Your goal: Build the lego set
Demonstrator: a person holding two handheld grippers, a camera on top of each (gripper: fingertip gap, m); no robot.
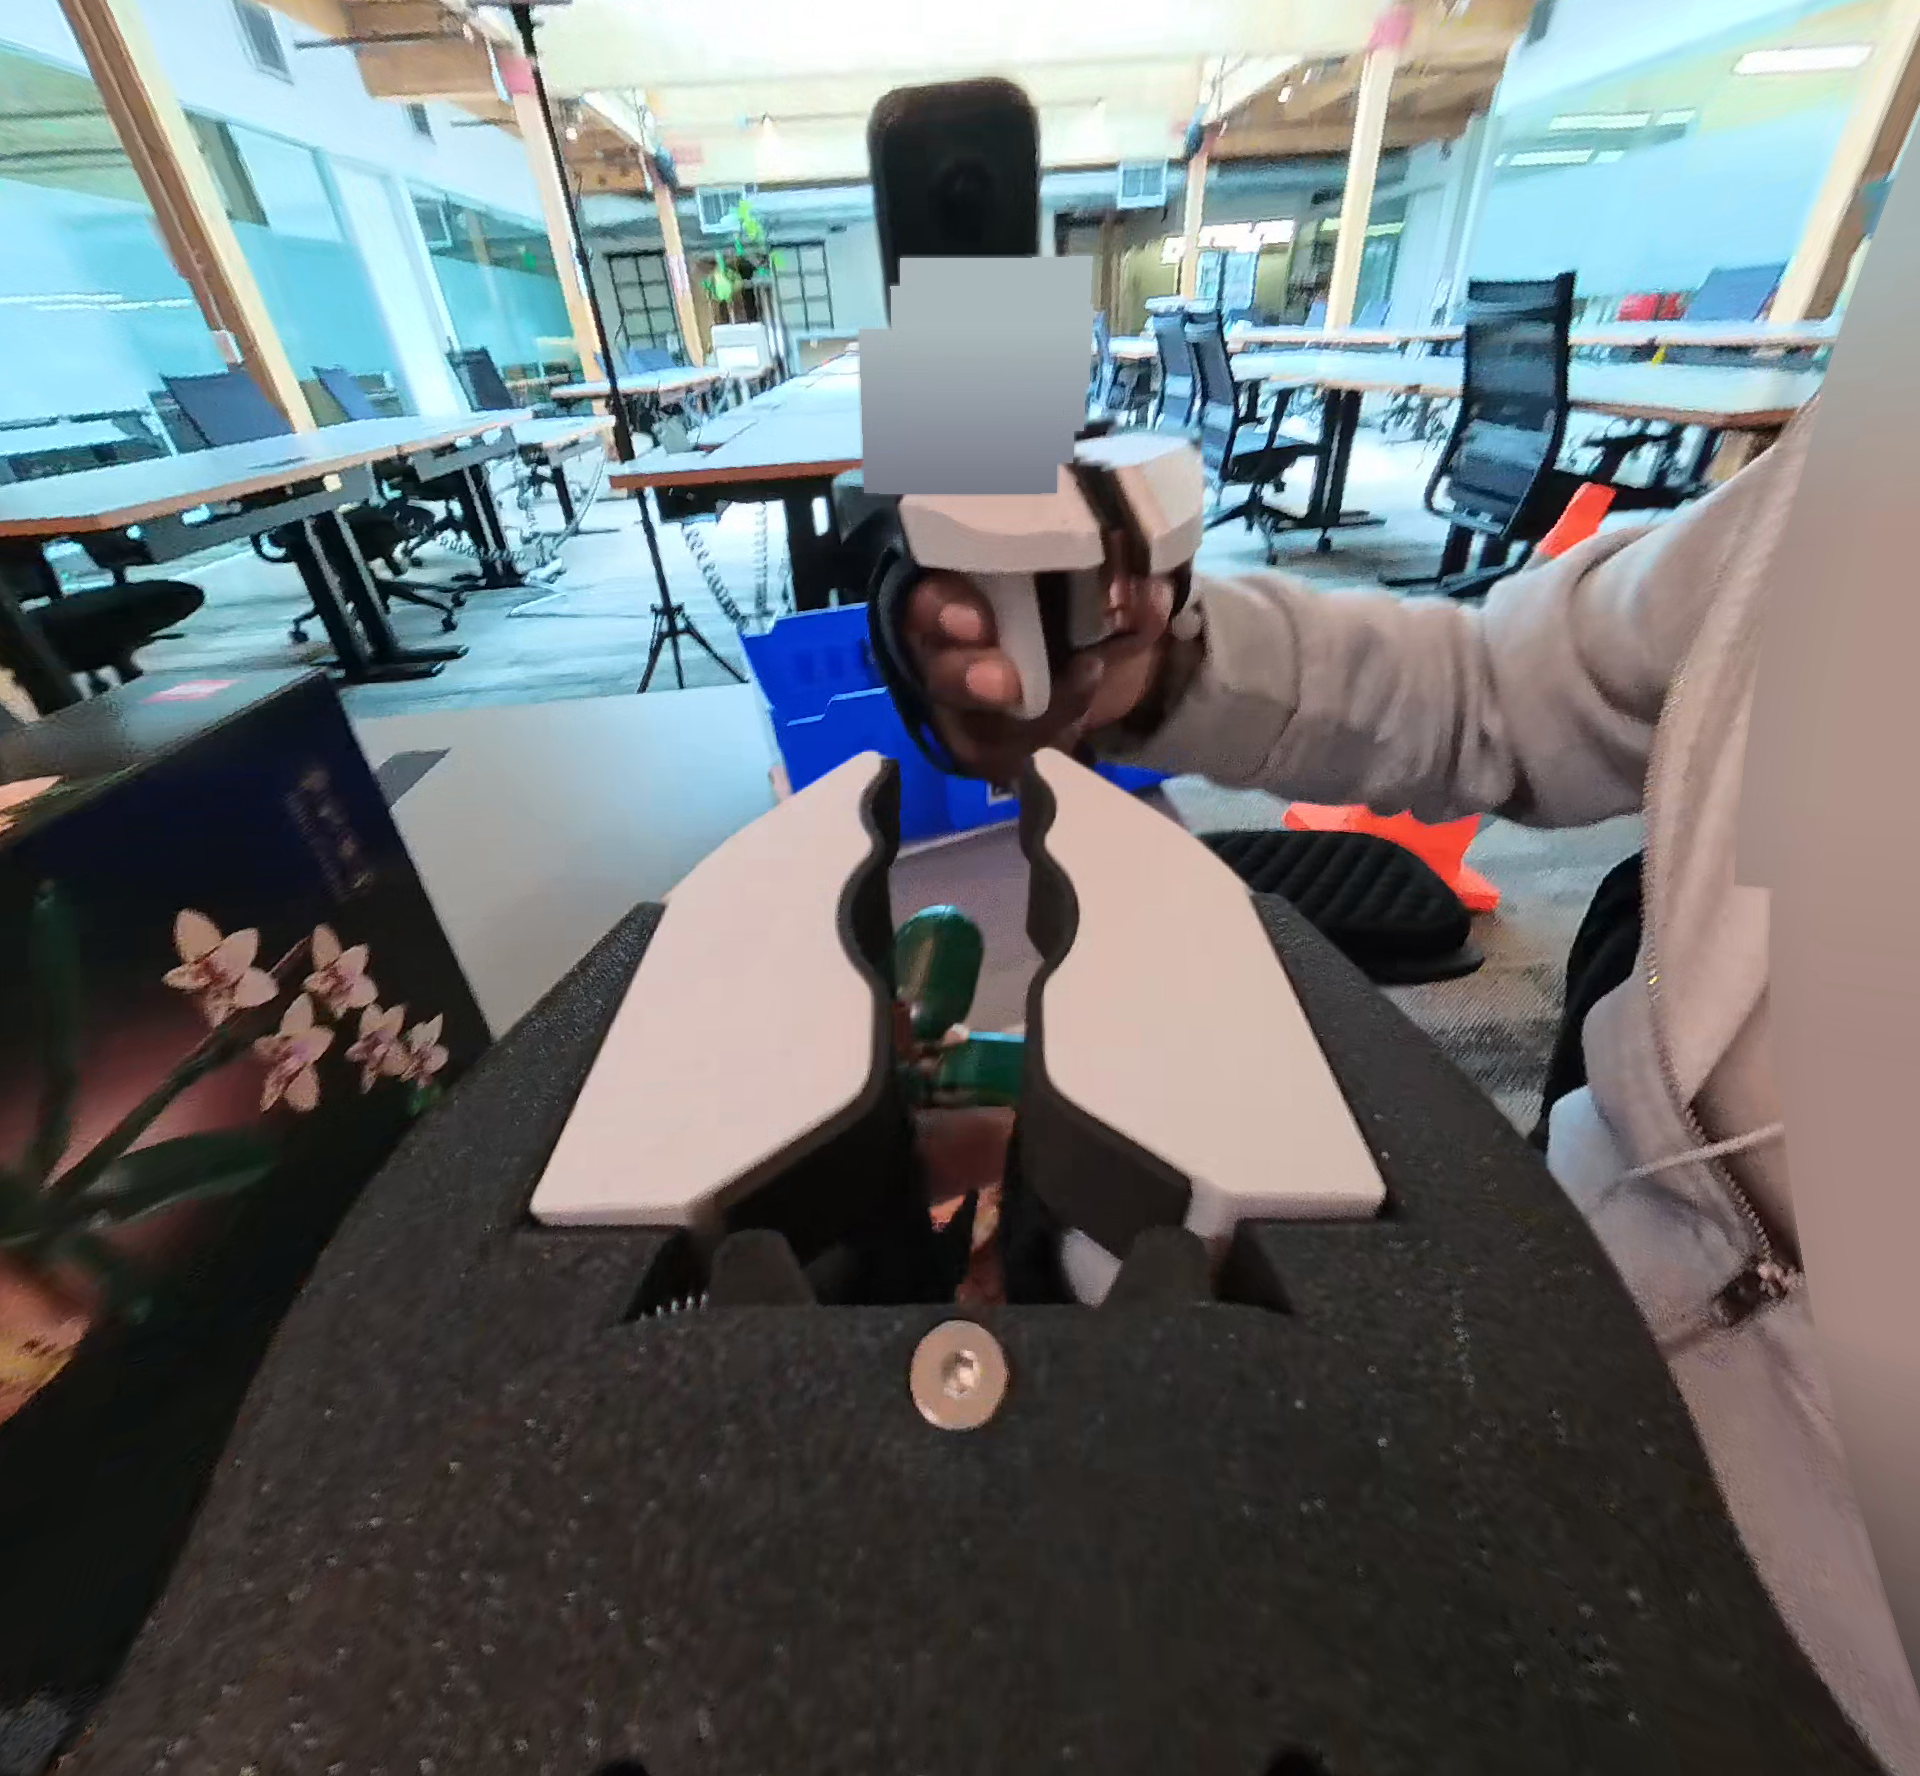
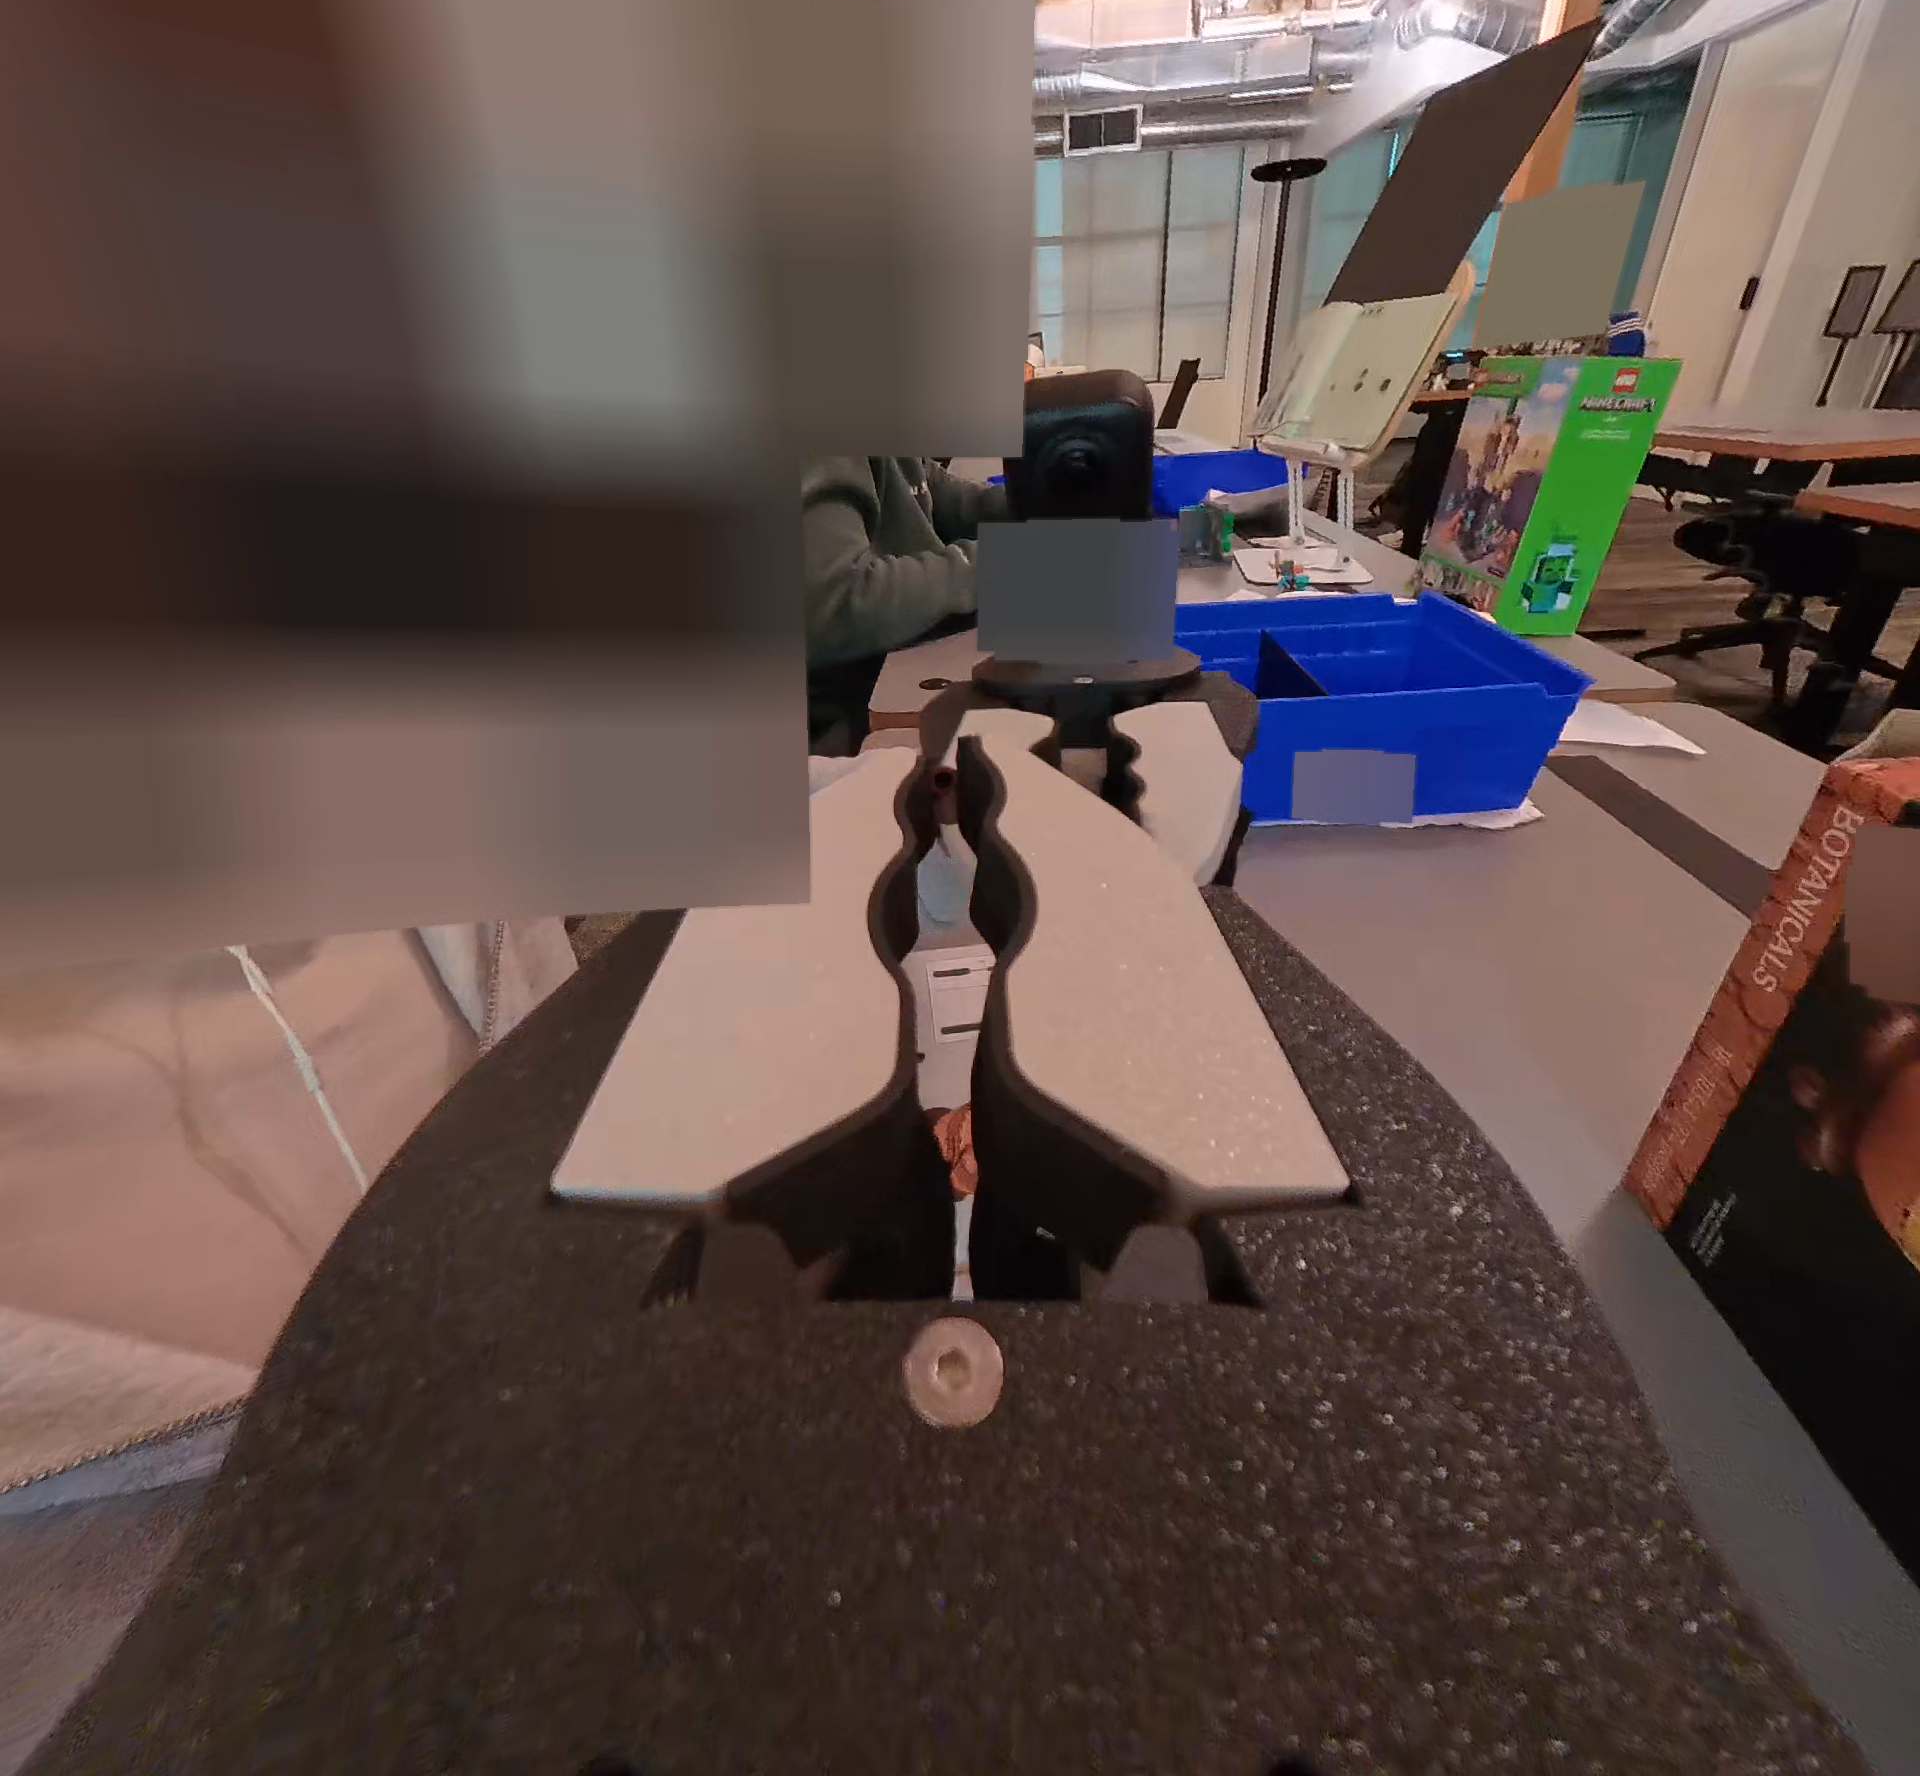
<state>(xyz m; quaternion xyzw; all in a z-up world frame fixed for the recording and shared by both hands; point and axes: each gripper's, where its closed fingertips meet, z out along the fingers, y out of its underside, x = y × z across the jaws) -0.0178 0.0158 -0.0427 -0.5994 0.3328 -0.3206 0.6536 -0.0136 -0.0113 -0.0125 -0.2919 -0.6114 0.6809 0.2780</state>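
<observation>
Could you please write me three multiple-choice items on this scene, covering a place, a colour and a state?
1. In the left wrist view, where is the dark box with the orchid picture?
A. Left of the left hand-held gripper
B. Right of it
C. On the floor

2. In the right wrist view, what colour is the divided bin on the table?
A. Red
B. Blue
C. Yellow

3. How is the green box behind that bin placed?
A. Lying flat
B. Standing upright
C. Crushed on its side

Answers:
1 A: the dark box fills the left edge, beside the left hand-held gripper.
2 B: the bin on the table has blue walls around a dark divider.
3 B: the green box stands on its short end, taller than wide.
</observation>
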